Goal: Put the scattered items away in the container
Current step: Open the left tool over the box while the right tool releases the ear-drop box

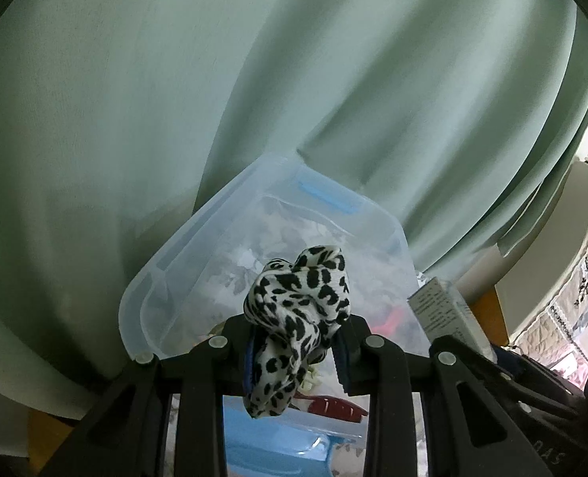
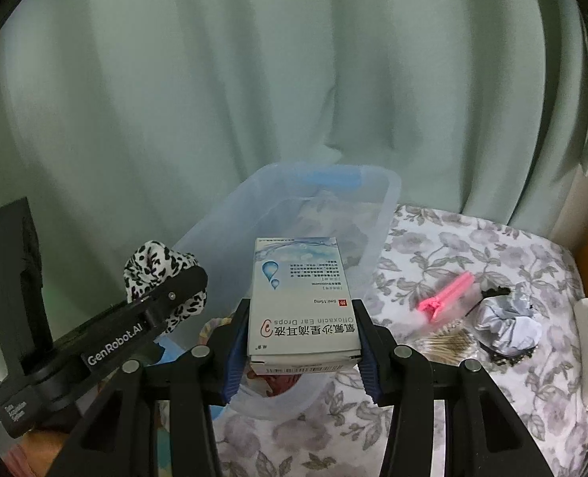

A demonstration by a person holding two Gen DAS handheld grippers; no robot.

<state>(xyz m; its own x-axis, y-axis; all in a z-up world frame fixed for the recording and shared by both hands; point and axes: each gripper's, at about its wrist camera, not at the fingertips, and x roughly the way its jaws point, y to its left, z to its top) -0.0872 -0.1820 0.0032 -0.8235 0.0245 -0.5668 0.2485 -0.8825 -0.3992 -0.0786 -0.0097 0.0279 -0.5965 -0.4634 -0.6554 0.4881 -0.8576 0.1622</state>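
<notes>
- The left gripper (image 1: 296, 351) is clamped on a black-and-white leopard-print scrunchie (image 1: 298, 310), holding it above the near end of the container (image 1: 182, 262).
- The right gripper (image 2: 300, 342) is clamped on a white ear-drops box (image 2: 300, 298), held flat over the near rim of the container, printed face up.
- The container is a translucent plastic tub with a blue latch (image 2: 329, 178) on its far wall. Its contents are blurred; a dark red item (image 1: 335, 407) shows at the near end.
- The tub stands on a floral-print desk cover (image 2: 472, 246), against a green curtain (image 2: 254, 79).
- To the right of the tub lie a pink clip (image 2: 447, 296), a bundle of cotton swabs (image 2: 451, 344) and a crumpled silver wrapper (image 2: 508, 326).
</notes>
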